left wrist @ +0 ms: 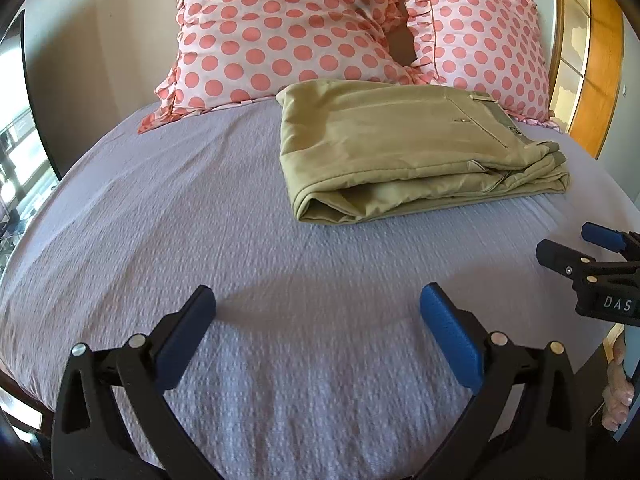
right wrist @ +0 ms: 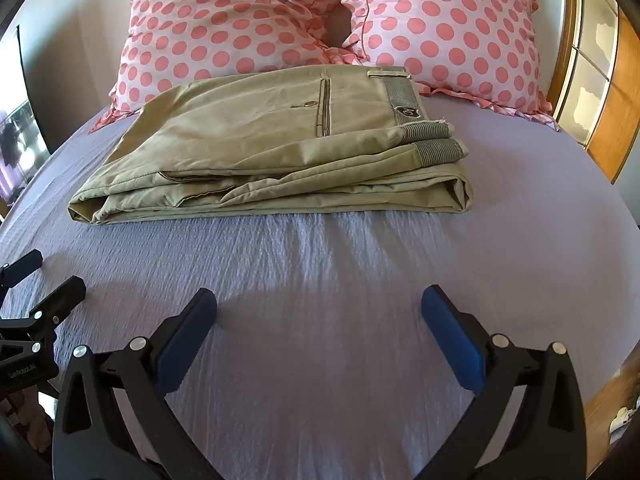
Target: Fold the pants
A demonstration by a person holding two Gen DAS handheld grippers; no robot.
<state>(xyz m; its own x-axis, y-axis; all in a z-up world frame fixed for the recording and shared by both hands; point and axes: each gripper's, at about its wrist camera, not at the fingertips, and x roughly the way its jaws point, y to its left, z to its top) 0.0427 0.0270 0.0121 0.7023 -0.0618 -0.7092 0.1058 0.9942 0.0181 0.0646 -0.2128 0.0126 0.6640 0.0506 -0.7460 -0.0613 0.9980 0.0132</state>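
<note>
**Khaki cotton pants lie folded on the bed, both grippers apart from them**

The khaki cotton pants (right wrist: 272, 144) lie folded into a thick, roughly rectangular bundle on the lilac textured bedspread (right wrist: 340, 280), toward the head of the bed. Their far edge sits just in front of two white pillows with coral polka dots and frilled edges (right wrist: 240, 20), and appears to touch or slightly overlap the pillows' lower edge. The striped grey waistband (right wrist: 402, 98) lies on the right side of the bundle, with a buttoned back pocket facing up; the stacked folded layers show along the near edge.

In the left wrist view the same pants (left wrist: 400, 144) lie ahead and to the right.

The left gripper (left wrist: 318, 312) hovers over bare bedspread well short of the pants, its blue-padded fingers (left wrist: 450, 336) spread wide with nothing between them. The right gripper (right wrist: 319, 312) is likewise spread wide and holds nothing, near the bundle's front edge but not touching it. Each gripper shows at the edge of the other's view.

A wooden headboard frame with glass panes (right wrist: 592, 60) stands on the right behind the pillows.
</note>
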